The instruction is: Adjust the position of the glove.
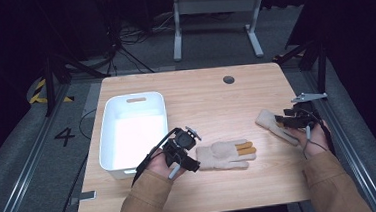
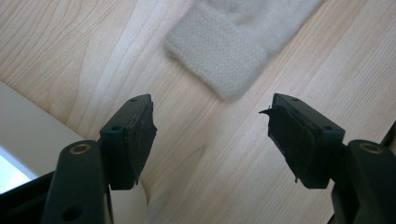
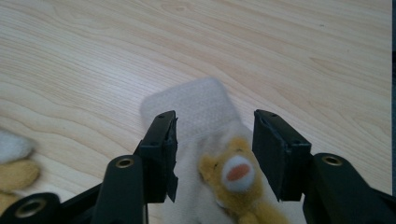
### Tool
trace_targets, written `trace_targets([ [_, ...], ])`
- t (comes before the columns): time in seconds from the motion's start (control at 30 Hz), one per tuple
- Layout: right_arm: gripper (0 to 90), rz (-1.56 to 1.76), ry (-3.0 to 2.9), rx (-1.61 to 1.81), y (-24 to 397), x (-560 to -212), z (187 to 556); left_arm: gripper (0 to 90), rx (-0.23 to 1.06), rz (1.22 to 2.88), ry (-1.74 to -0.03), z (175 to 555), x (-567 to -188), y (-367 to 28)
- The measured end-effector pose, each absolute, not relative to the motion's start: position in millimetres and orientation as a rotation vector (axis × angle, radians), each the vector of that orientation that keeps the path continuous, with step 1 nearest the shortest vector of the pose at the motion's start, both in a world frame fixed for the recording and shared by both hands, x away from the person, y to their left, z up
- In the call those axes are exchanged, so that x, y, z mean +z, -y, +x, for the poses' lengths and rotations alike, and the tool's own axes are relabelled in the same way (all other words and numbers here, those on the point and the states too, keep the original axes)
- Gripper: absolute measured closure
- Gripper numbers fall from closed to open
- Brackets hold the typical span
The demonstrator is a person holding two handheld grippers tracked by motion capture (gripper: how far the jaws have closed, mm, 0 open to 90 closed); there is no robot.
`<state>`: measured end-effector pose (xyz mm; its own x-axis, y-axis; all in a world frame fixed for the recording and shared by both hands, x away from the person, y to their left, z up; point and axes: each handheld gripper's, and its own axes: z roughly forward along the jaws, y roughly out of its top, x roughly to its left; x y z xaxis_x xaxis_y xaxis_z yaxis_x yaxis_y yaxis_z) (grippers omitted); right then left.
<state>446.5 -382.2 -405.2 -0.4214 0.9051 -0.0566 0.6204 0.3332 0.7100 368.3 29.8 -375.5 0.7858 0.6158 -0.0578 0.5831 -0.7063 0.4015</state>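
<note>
Two beige knitted gloves lie on the wooden table [image 1: 210, 94]. One glove [image 1: 224, 155] with yellow fingertips lies near the front middle, its cuff [image 2: 219, 56] just ahead of my left gripper [image 2: 212, 126], apart from it. That left gripper [image 1: 193, 158] is open with bare wood between its jaws. The other glove [image 1: 268, 119] lies at the right and carries a small yellow animal face [image 3: 236, 175]. My right gripper [image 3: 215, 135] straddles this glove [image 3: 196, 107], jaws wide on either side, pads not pressing. In the high view the right gripper [image 1: 283, 122] hangs over it.
A white plastic bin [image 1: 135, 129] stands at the table's left, close to my left hand; its rim [image 2: 23, 135] shows beside the left jaw. A round grommet [image 1: 229, 79] sits near the far edge. Table legs and cables lie on the floor beyond.
</note>
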Motion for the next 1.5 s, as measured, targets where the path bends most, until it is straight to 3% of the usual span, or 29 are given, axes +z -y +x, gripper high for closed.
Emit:
trace_targets([
  [0.63, 58.1, 1.436, -2.219, 0.737, 395.9, -424.1, 455.0, 32.3, 0.107, 2.578, -0.902, 368.9, -376.7, -29.6],
  [0.9, 67.8, 1.456, -2.242, 0.724, 396.3, -428.1, 455.8, 32.2, 0.102, 2.579, -0.904, 368.7, -377.2, -29.1],
  [1.17, 78.2, 1.438, -2.245, 0.716, 395.2, -424.5, 454.0, 32.3, 0.104, 2.578, -0.901, 368.7, -377.0, -29.2],
  [1.5, 80.1, 1.418, -2.235, 0.753, 393.6, -409.7, 449.2, 32.5, 0.102, 2.573, -0.905, 368.9, -376.5, -29.9],
])
